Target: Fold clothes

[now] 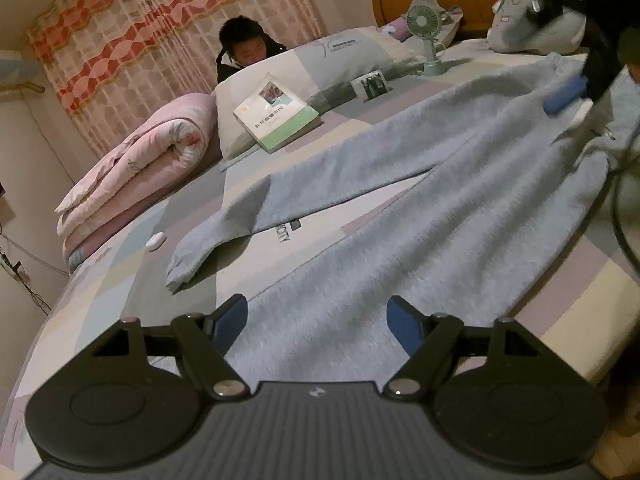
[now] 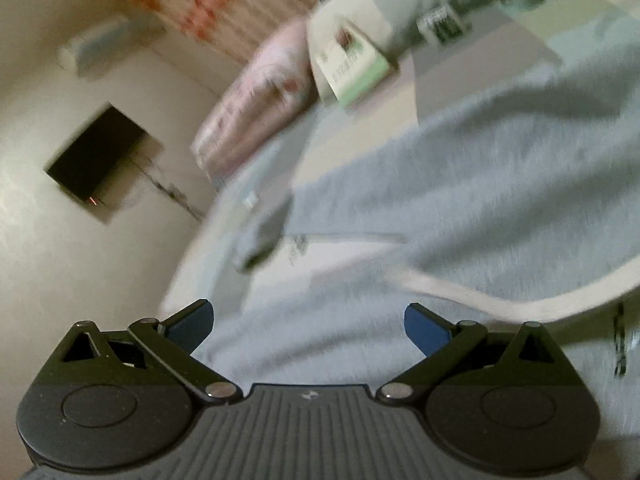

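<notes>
Grey sweatpants [image 1: 420, 200] lie spread on the bed, legs apart, one cuff [image 1: 184, 264] pointing left. My left gripper [image 1: 316, 320] is open, just above the near leg's lower end, holding nothing. My right gripper [image 2: 308, 324] is open over the waist end of the pants [image 2: 440, 200]; that view is motion-blurred. The right gripper also shows in the left wrist view [image 1: 568, 96] at the far waistband, blue pads touching or close to the cloth.
The bed [image 1: 132, 276] has a patchwork sheet. A rolled pink quilt [image 1: 140, 160], a book [image 1: 280, 116], a pillow [image 1: 340, 60], a small fan [image 1: 428, 36] and a box [image 1: 370, 86] lie behind the pants. A person [image 1: 248, 48] sits beyond the bed.
</notes>
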The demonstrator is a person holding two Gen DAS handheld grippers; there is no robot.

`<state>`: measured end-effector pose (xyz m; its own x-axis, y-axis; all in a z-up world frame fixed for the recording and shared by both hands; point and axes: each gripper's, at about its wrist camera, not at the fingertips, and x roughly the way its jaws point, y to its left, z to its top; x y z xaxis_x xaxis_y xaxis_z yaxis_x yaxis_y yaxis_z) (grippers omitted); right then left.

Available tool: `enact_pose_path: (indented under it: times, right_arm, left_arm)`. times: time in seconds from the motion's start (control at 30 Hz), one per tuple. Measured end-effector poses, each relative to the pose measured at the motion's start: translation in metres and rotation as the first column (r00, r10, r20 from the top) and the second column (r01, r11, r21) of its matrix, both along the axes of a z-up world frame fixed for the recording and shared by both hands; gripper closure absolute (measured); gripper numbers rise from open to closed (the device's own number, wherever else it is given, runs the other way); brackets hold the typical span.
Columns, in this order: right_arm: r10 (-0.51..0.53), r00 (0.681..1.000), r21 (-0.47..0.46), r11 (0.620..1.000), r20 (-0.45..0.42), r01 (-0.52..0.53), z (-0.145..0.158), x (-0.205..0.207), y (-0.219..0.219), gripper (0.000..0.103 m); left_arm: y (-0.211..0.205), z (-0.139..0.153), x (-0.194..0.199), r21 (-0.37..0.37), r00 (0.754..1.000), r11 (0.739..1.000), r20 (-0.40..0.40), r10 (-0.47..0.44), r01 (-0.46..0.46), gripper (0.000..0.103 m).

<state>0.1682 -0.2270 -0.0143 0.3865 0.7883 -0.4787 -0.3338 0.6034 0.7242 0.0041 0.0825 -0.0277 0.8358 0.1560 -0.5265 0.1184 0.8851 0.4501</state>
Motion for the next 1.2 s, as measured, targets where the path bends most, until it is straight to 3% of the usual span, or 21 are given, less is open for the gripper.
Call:
enact_pose_path:
  times: [0.13, 0.23, 0.33, 0.47, 0.67, 0.73, 0.8, 0.93, 1.1, 1.2]
  right_arm:
    - [-0.023, 0.999, -0.154, 0.988, 0.045, 0.030, -0.005, -0.026, -0.018, 0.000]
    - [-0.056, 0.990, -0.311, 0.946, 0.127, 0.093, -0.002, -0.049, -0.042, 0.000]
    - [-0.053, 0.975, -0.502, 0.850, 0.215, 0.157, -0.004, -0.065, -0.058, 0.000]
    - [0.052, 0.961, -0.692, 0.704, 0.272, 0.158, -0.018, -0.077, -0.054, 0.000]
    - [0.276, 0.905, -0.805, 0.583, 0.324, 0.110, -0.037, -0.081, -0.007, 0.000]
    - [0.380, 0.858, -0.848, 0.518, 0.347, 0.113, -0.046, -0.085, 0.014, 0.000]
    - [0.470, 0.784, -0.869, 0.465, 0.405, 0.170, -0.052, -0.090, 0.032, 0.000]
    - [0.588, 0.678, -0.889, 0.393, 0.441, 0.237, -0.061, -0.092, 0.045, 0.000]
    - [0.632, 0.641, -0.900, 0.292, 0.435, 0.322, -0.067, -0.088, 0.027, 0.000]
    - [0.631, 0.663, -0.909, 0.192, 0.402, 0.369, -0.073, -0.083, 0.004, 0.000]
  left_arm:
    - [-0.005, 0.000, -0.001, -0.004, 0.999, 0.999, -0.011, -0.035, 0.035, 0.025]
    - [-0.017, -0.002, 0.001, -0.005, 0.996, 0.997, -0.029, -0.083, 0.083, 0.025]
    - [-0.037, -0.004, 0.004, 0.002, 0.989, 0.990, -0.048, -0.143, 0.144, 0.025]
    - [-0.069, -0.008, 0.005, -0.006, 0.966, 0.969, -0.077, -0.245, 0.246, 0.025]
    - [-0.122, -0.023, 0.010, 0.019, 0.910, 0.918, -0.135, -0.391, 0.397, 0.025]
    - [-0.136, -0.032, 0.015, 0.034, 0.900, 0.908, -0.153, -0.408, 0.418, 0.025]
    - [-0.146, -0.041, 0.019, 0.079, 0.901, 0.904, -0.157, -0.404, 0.420, 0.025]
    - [-0.151, -0.055, 0.029, 0.136, 0.907, 0.900, -0.145, -0.396, 0.415, 0.021]
    - [-0.138, -0.054, 0.027, 0.184, 0.908, 0.891, -0.134, -0.396, 0.416, 0.020]
    - [-0.122, -0.056, 0.027, 0.251, 0.921, 0.886, -0.134, -0.366, 0.389, 0.019]
